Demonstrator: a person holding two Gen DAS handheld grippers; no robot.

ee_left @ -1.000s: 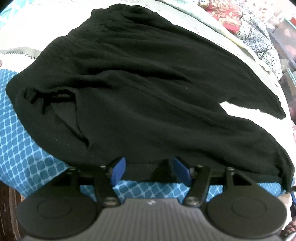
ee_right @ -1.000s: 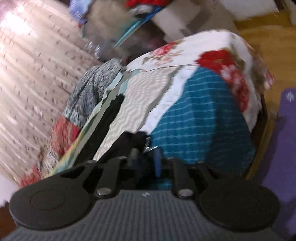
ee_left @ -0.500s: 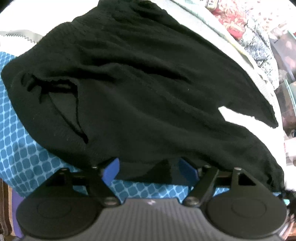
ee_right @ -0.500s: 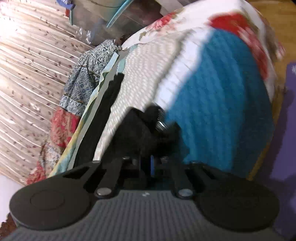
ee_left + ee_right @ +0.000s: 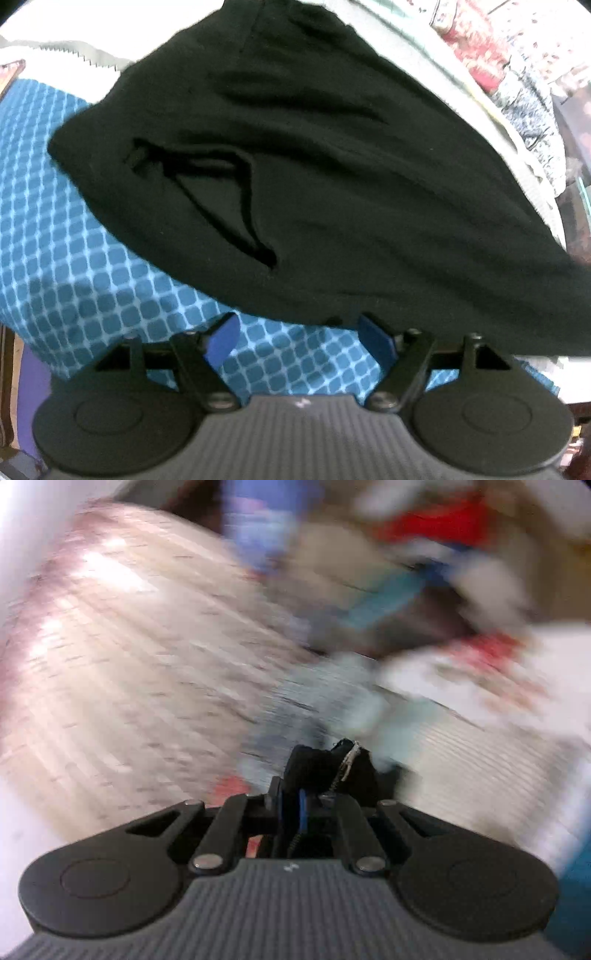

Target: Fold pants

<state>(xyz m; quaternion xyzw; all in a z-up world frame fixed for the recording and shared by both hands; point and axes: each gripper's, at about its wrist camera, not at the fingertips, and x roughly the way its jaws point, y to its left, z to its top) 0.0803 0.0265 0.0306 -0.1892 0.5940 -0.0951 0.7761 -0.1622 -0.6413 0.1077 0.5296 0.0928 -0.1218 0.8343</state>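
Observation:
Black pants (image 5: 314, 177) lie spread over a blue checked bedcover (image 5: 92, 280), a slit pocket showing at their left. My left gripper (image 5: 301, 338) stands open just below the pants' near edge, its blue pads on either side of bare cover, nothing between them. In the right wrist view, my right gripper (image 5: 291, 812) is shut on a bunched end of the black pants (image 5: 325, 771), a pale drawstring dangling from the bunch. That view is heavily blurred. The pants' far right end runs out of the left wrist view.
A white and grey quilt (image 5: 491, 122) borders the pants at the upper right, with red floral bedding (image 5: 476, 55) beyond. In the right wrist view a pale striped curtain (image 5: 129, 664) fills the left and cluttered items (image 5: 406, 572) sit at the top.
The pants' lower leg has been pulled up and across, so the two legs now overlap. My right gripper shut on the pants' end and lifted it. My left gripper's jaws widened.

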